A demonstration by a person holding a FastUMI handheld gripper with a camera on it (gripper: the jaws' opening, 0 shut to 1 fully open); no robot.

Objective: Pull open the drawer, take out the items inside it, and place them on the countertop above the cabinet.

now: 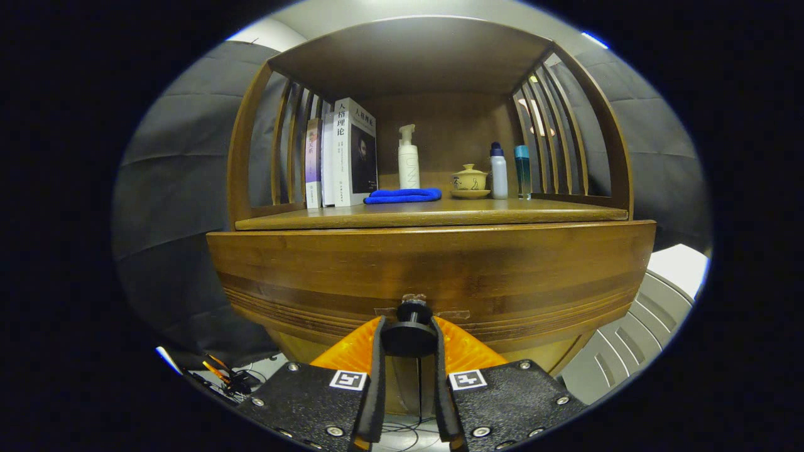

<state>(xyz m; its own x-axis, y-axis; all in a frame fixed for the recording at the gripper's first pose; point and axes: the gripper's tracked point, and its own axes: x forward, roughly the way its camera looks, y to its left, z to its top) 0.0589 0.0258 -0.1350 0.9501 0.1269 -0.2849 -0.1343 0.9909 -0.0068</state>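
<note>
The gripper (408, 339) has its fingers closed on the black round knob (408, 336) of the wooden drawer (433, 270), which sits shut just ahead. On the counter (433, 216) above, the books (342, 154) carry Chinese titles, one spine reading "人格理论"; the pump bottle's (408, 160) lettering is too small to read.

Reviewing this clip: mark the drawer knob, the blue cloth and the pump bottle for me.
Round black drawer knob (409, 337): gripper view, its face, between the fingers.
Folded blue cloth (402, 196): gripper view, top fold.
White pump bottle (409, 164): gripper view, its body.
</note>
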